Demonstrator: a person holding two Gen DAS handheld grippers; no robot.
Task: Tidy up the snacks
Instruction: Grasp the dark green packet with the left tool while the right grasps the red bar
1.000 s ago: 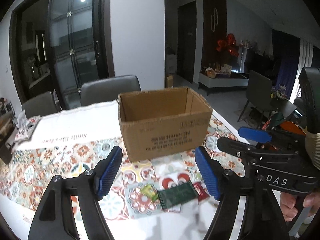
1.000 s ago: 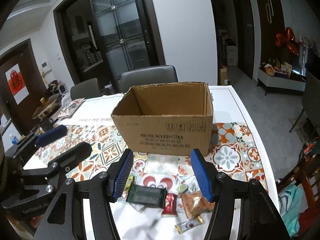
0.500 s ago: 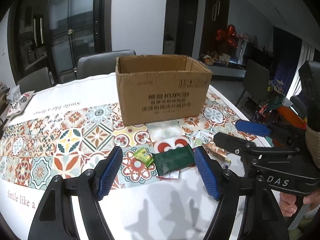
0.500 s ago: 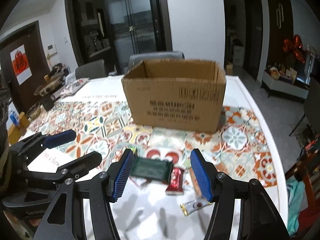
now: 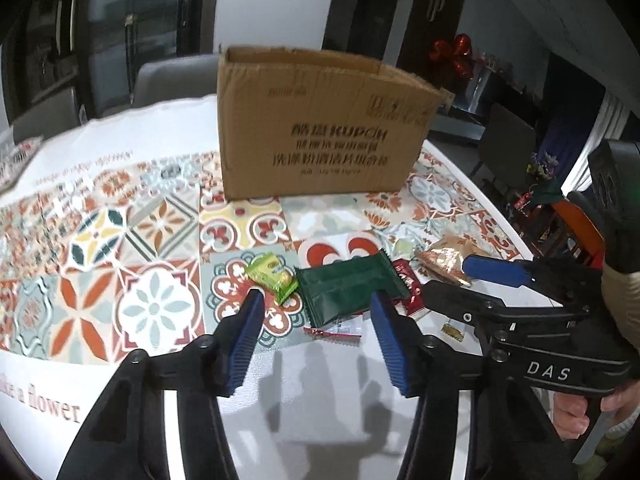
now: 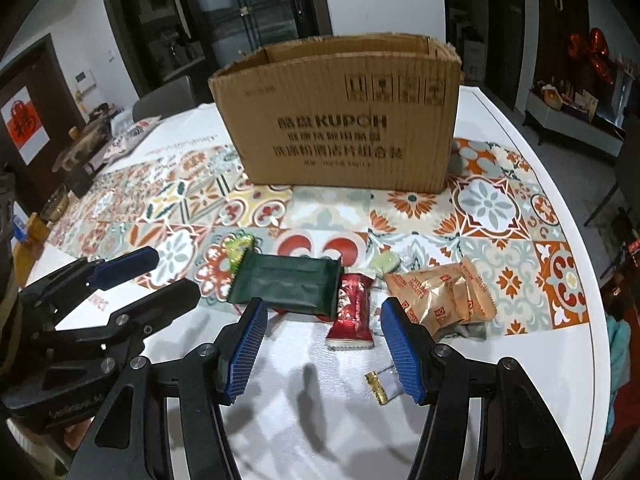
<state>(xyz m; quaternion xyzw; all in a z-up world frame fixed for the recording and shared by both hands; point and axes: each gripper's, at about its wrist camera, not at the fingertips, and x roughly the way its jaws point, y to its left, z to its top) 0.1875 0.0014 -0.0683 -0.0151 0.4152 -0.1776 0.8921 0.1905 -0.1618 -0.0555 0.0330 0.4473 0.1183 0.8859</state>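
An open cardboard box [image 5: 320, 128] [image 6: 344, 120] stands on the tiled tablecloth. In front of it lie snacks: a dark green packet [image 5: 348, 288] [image 6: 288, 284], a light green candy [image 5: 272, 276] [image 6: 238, 248], a red wrapper [image 6: 352, 308] [image 5: 408, 284], tan cookie packs [image 6: 444, 292] [image 5: 444, 260], a pale green candy [image 6: 384, 262] and a small gold-ended candy [image 6: 382, 384]. My left gripper [image 5: 316, 340] is open and empty, just before the green packet. My right gripper [image 6: 322, 348] is open and empty, just before the red wrapper.
The white table edge [image 6: 576, 240] curves away on the right. Grey chairs [image 5: 172, 76] stand behind the table. Dishes and a patterned bag [image 6: 128, 140] sit at the far left. A dark chair [image 5: 508, 140] and clutter stand beyond the right edge.
Both grippers have dropped lower and moved closer to the snacks; the box now looks taller and its inside is hidden. Both stay open.
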